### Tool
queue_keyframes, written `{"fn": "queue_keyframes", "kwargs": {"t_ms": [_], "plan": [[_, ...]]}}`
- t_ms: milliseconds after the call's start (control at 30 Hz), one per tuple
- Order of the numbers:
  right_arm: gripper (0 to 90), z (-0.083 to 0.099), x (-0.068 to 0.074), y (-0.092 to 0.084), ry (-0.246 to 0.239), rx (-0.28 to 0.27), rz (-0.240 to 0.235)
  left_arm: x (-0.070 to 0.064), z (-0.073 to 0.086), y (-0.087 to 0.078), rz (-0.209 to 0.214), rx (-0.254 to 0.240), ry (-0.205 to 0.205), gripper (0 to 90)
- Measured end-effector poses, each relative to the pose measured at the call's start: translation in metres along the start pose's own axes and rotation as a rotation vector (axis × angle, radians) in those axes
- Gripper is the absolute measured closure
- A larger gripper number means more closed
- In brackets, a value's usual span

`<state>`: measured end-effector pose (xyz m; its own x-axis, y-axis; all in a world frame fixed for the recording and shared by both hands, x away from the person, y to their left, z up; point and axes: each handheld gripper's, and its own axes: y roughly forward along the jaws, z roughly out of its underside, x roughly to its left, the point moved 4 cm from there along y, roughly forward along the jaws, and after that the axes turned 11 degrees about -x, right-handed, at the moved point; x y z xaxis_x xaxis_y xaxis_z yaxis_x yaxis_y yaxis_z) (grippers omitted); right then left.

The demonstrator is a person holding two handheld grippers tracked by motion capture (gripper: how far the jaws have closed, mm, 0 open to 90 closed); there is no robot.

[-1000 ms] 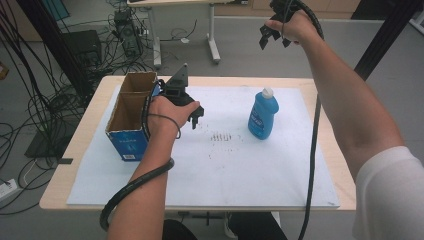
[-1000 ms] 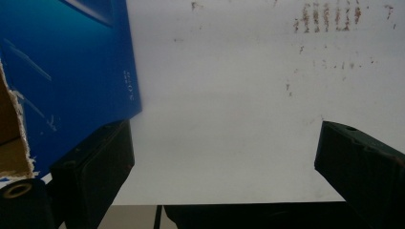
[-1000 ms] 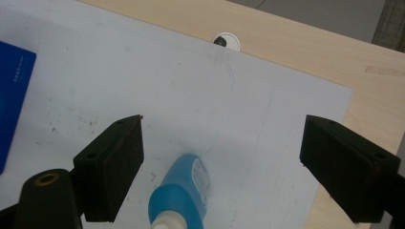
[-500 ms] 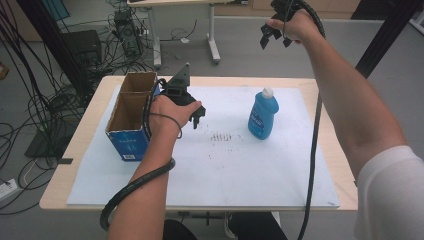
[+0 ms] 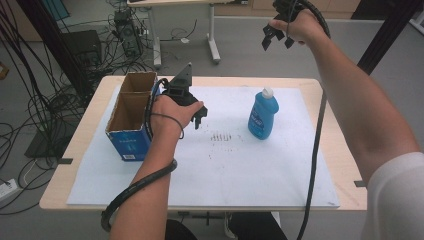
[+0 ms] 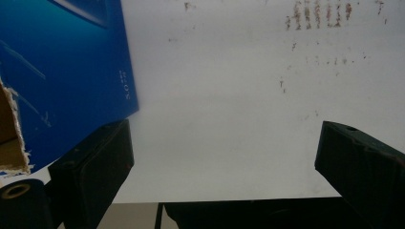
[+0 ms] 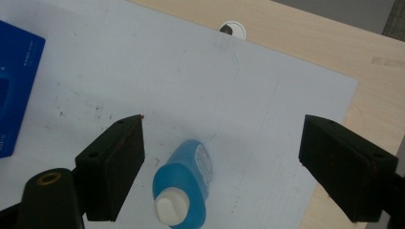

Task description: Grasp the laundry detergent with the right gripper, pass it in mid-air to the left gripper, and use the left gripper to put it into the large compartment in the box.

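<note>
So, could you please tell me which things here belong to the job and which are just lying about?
In the job:
- blue bottle, upright, under the raised right gripper
- open cardboard box, beside the left gripper

Lying about:
- white sheet on the table
- cables on the floor

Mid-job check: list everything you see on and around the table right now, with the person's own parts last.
dish soap bottle: one, blue with white cap, upright on the sheet, right of centre.
cardboard box: one, blue outside, brown inside, open top, at the sheet's left edge.
sheet: one, white, marked with small dark stains, covering most of the table.
table: one, light wood.
cables: many, black, on the floor to the left.
left hand-held gripper: one, black, jaws open, low beside the box.
right hand-held gripper: one, black, jaws open, held high above the bottle.
</note>
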<state>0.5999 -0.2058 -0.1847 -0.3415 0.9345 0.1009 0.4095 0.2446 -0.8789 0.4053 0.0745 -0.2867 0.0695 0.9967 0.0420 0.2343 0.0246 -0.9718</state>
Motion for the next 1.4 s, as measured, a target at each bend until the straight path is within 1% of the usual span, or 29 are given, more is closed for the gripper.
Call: {"fn": "queue_keyframes", "kwargs": {"t_ms": [67, 167, 200, 233, 267, 300, 333, 367, 433, 467, 500, 533, 633, 700, 733, 767, 800, 833, 900, 933, 967, 1000, 1033, 1067, 1100, 1200, 1267, 1333, 1400], "plan": [[15.8, 0.002, 0.000, -0.001, -0.001, -0.002, -0.007, 0.000, 0.000, 0.000, -0.001, 0.002, -0.003, 6.2], [15.5, 0.009, -0.002, -0.005, -0.002, -0.005, -0.023, 0.001, 0.002, -0.001, 0.000, -0.004, 0.004, 6.3], [14.5, 0.014, -0.003, -0.009, -0.007, -0.009, -0.036, 0.001, 0.003, -0.001, 0.004, -0.011, 0.006, 6.2], [14.1, 0.017, -0.003, -0.011, 0.000, -0.010, -0.053, 0.001, 0.003, -0.001, 0.006, -0.013, 0.006, 6.2], [14.1, 0.017, -0.003, -0.011, 0.000, -0.010, -0.053, 0.001, 0.003, -0.001, 0.006, -0.013, 0.006, 6.2], [13.8, 0.022, -0.004, -0.013, 0.000, -0.011, -0.068, 0.001, 0.003, -0.001, 0.008, -0.013, 0.006, 6.2], [13.5, 0.028, -0.006, -0.016, -0.009, -0.011, -0.073, 0.002, 0.005, -0.001, 0.010, -0.013, 0.009, 6.1], [13.5, 0.028, -0.006, -0.016, -0.009, -0.011, -0.073, 0.002, 0.005, -0.001, 0.010, -0.013, 0.009, 6.2], [13.3, 0.037, -0.008, -0.020, -0.017, -0.014, -0.085, 0.003, 0.006, -0.001, 0.007, -0.011, 0.009, 6.2], [12.2, 0.044, -0.010, -0.024, -0.010, -0.021, -0.109, 0.002, 0.007, 0.000, 0.004, -0.009, 0.007, 6.2], [12.2, 0.044, -0.010, -0.024, -0.010, -0.021, -0.109, 0.002, 0.007, 0.000, 0.004, -0.009, 0.007, 6.2], [12.0, 0.048, -0.011, -0.027, -0.012, -0.026, -0.113, 0.002, 0.008, 0.000, 0.005, -0.008, 0.013, 6.2], [11.6, 0.059, -0.012, -0.035, -0.021, -0.037, -0.128, 0.000, 0.009, -0.001, 0.007, -0.012, 0.014, 6.2], [11.5, 0.070, -0.012, -0.041, -0.046, -0.047, -0.134, -0.001, 0.010, -0.002, 0.010, -0.017, 0.016, 6.1], [11.5, 0.070, -0.012, -0.041, -0.046, -0.047, -0.134, -0.001, 0.010, -0.002, 0.010, -0.017, 0.016, 6.1], [11.0, 0.079, -0.010, -0.045, -0.059, -0.054, -0.143, -0.002, 0.011, -0.002, 0.011, -0.017, 0.024, 6.1], [11.0, 0.083, -0.009, -0.046, -0.069, -0.056, -0.147, -0.002, 0.011, -0.003, 0.009, -0.017, 0.023, 6.1], [11.0, 0.083, -0.009, -0.046, -0.069, -0.056, -0.147, -0.002, 0.011, -0.003, 0.009, -0.017, 0.023, 6.1], [10.4, 0.098, -0.008, -0.048, -0.103, -0.060, -0.149, -0.003, 0.012, -0.004, 0.010, -0.025, 0.026, 6.1], [9.9, 0.103, -0.007, -0.048, -0.111, -0.060, -0.146, -0.004, 0.012, -0.005, 0.010, -0.029, 0.031, 6.1], [9.9, 0.103, -0.007, -0.048, -0.111, -0.060, -0.146, -0.004, 0.012, -0.005, 0.010, -0.029, 0.031, 6.2], [9.9, 0.113, -0.008, -0.048, -0.124, -0.064, -0.148, -0.005, 0.012, -0.005, 0.012, -0.031, 0.032, 6.2], [9.9, 0.118, -0.008, -0.048, -0.129, -0.068, -0.145, -0.005, 0.012, -0.005, 0.010, -0.035, 0.034, 6.1], [9.9, 0.118, -0.008, -0.048, -0.129, -0.068, -0.145, -0.005, 0.012, -0.005, 0.010, -0.035, 0.034, 6.2], [9.5, 0.127, -0.010, -0.046, -0.148, -0.069, -0.134, -0.005, 0.012, -0.006, 0.010, -0.033, 0.035, 6.2], [8.9, 0.138, -0.012, -0.045, -0.167, -0.079, -0.122, -0.005, 0.013, -0.007, 0.014, -0.037, 0.042, 6.1], [8.8, 0.142, -0.012, -0.044, -0.170, -0.081, -0.123, -0.005, 0.014, -0.007, 0.014, -0.037, 0.044, 6.1], [8.5, 0.150, -0.011, -0.040, -0.180, -0.083, -0.128, -0.004, 0.014, -0.007, 0.014, -0.035, 0.041, 6.1], [8.5, 0.159, -0.010, -0.034, -0.204, -0.081, -0.125, -0.003, 0.014, -0.006, 0.014, -0.034, 0.041, 6.2]]}}
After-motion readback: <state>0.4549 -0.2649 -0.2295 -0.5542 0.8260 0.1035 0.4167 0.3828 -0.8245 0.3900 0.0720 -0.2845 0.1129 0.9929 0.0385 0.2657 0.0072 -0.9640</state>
